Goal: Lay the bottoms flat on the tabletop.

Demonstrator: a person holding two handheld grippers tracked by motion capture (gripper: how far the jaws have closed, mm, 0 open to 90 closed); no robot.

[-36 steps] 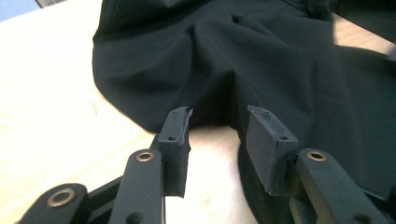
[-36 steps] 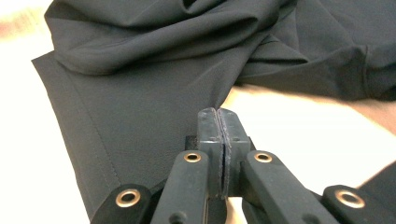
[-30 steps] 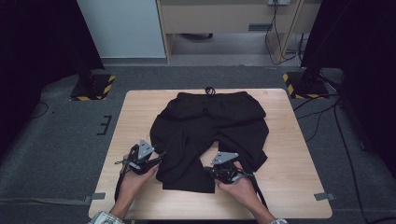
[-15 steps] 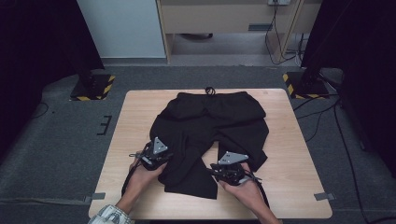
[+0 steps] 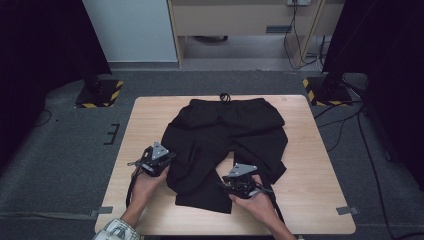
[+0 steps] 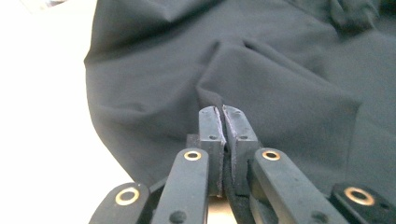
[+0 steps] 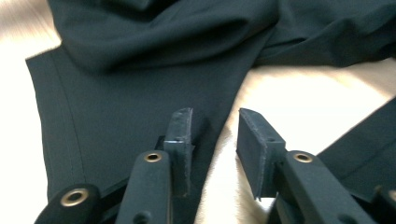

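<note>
- centrally, a pair of black soft woven-fabric shorts (image 5: 227, 140) lies spread on the pale wooden square table (image 5: 310, 165), waistband at the far edge, one leg folded toward the near edge.
- left gripper (image 6: 222, 122): jaws have just been closing and now stand pressed together, pinching a raised fold at the outer edge of the cloth; in the high view it sits at the garment's left side (image 5: 159, 161).
- right gripper (image 7: 212, 135): jaws have just been opening and stand spread, one over the hemmed leg panel's edge, the other over bare table; nothing is pinched.
- handling, judged: light, limp, creasing readily and draping when lifted; not fragile, somewhat smooth.
- hold, judged: best taken at hems, seams or doubled folds, where thicker cloth resists slipping.
</note>
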